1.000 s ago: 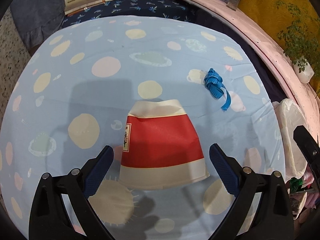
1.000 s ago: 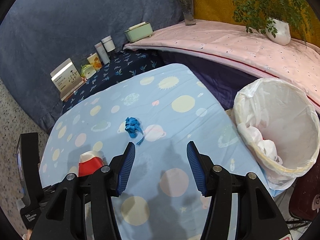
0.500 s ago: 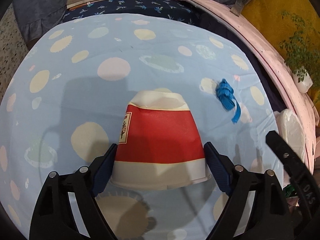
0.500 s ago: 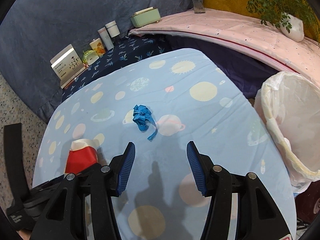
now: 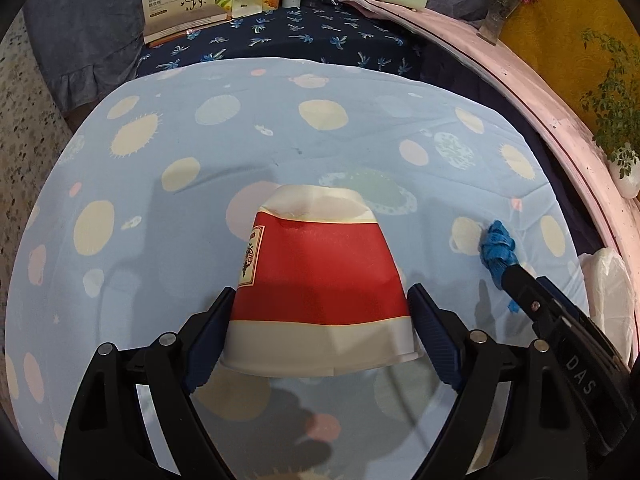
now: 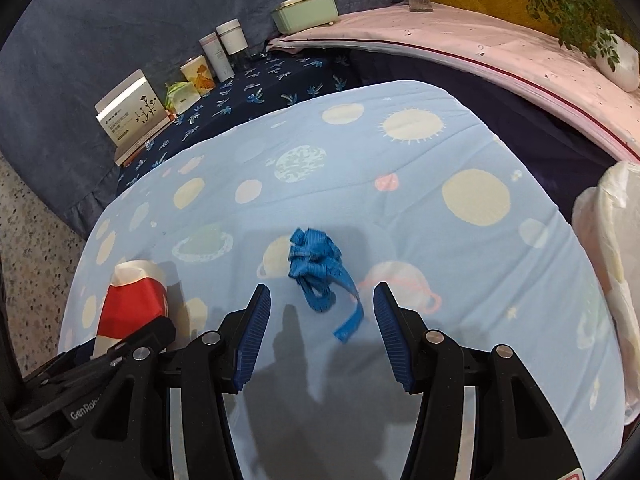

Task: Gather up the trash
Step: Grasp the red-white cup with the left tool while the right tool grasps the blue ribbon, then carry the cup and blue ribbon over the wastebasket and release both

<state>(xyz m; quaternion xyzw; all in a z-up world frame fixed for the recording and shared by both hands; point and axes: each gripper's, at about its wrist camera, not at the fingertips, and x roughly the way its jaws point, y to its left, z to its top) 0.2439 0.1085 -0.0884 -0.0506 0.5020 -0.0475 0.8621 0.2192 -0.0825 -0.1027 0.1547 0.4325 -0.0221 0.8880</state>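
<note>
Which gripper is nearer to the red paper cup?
Left. The left gripper has the red paper cup between its fingers; the right gripper is off to its side, around the blue ribbon.

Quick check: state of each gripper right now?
Left gripper: shut on upside-down red-and-white paper cup.
Right gripper: open, around crumpled blue ribbon.

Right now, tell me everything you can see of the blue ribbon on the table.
The blue ribbon is a crumpled, knotted bundle of flat woven-looking tape, bright blue with a faint ribbed texture. One loose tail trails out of the bundle toward the camera. It lies on the light blue planet-print tablecloth, over a pale planet motif. The right gripper hangs open just short of it, its blue pads on either side of the tail, not touching. Nothing else touches it.
</note>
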